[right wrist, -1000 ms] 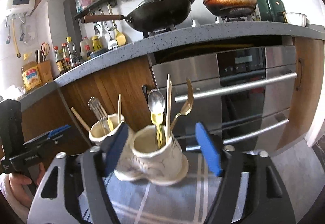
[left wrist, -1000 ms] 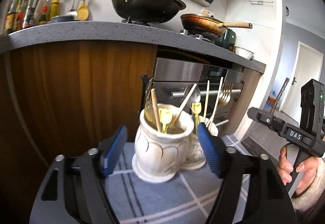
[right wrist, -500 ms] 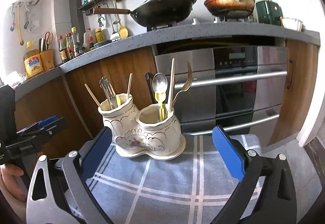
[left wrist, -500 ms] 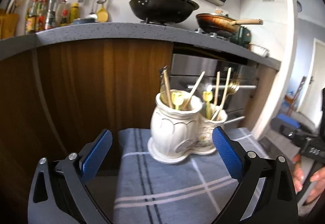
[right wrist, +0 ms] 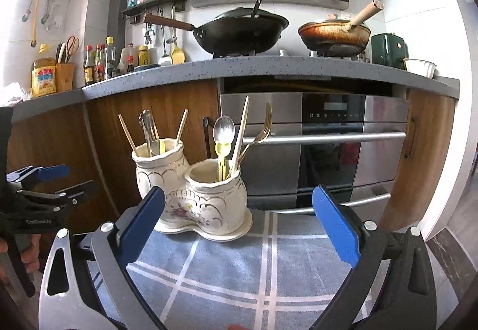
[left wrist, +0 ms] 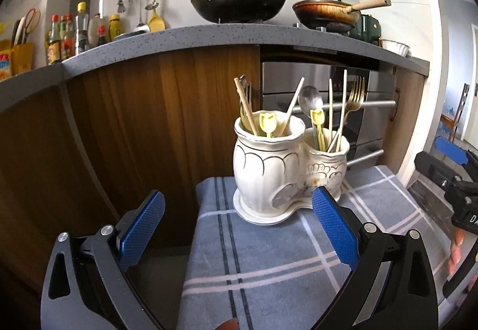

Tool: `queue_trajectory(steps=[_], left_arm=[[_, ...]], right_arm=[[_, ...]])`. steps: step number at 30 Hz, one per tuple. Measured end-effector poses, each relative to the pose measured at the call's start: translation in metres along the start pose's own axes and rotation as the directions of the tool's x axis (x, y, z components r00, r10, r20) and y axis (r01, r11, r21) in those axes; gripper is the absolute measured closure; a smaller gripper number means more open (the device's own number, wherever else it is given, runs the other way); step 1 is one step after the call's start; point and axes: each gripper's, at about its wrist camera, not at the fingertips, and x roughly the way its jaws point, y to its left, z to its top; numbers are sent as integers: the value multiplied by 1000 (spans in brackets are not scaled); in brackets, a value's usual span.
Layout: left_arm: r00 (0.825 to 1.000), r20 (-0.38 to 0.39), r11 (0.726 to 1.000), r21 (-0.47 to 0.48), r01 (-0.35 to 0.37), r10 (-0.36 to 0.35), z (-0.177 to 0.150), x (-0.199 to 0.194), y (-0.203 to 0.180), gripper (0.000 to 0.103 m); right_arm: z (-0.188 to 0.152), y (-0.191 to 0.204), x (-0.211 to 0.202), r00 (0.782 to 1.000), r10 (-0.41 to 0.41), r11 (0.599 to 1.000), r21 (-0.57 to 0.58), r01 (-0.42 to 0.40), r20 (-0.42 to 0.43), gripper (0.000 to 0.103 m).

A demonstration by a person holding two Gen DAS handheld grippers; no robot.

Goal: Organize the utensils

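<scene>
A white ceramic double-pot utensil holder (left wrist: 277, 171) stands on a blue checked cloth (left wrist: 269, 264); it also shows in the right wrist view (right wrist: 197, 195). Its taller pot holds chopsticks, a fork and a yellow spoon. Its lower pot holds a steel spoon (right wrist: 223, 130), a gold fork (right wrist: 263, 129), chopsticks and yellow picks. My left gripper (left wrist: 236, 225) is open and empty, a short way back from the holder. My right gripper (right wrist: 237, 222) is open and empty, also back from it. Each gripper shows at the edge of the other's view.
Behind the cloth are wooden cabinet doors (right wrist: 167, 108) and a steel oven (right wrist: 325, 144) under a grey counter (right wrist: 269, 67). A black wok (right wrist: 242, 31), a frying pan (right wrist: 334, 35) and several sauce bottles (right wrist: 98, 64) stand on the counter.
Both grippers were closed in around the holder; they have opened wide and drawn back from it. The holder stays on the cloth.
</scene>
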Motion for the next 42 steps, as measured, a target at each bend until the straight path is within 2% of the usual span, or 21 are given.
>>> queue_trajectory(steps=[9,42], left_arm=[[1000,-14,999,30,13,-13,-6,2,-7,5],[1000,-10,999,25,22,-21,-5,-3,-8,5]], right_arm=[[-5,-1,0,1000,11,1000,9,-11,-6,5],[-5,1,-3,1000,14,1000,-1,-14,10,5]])
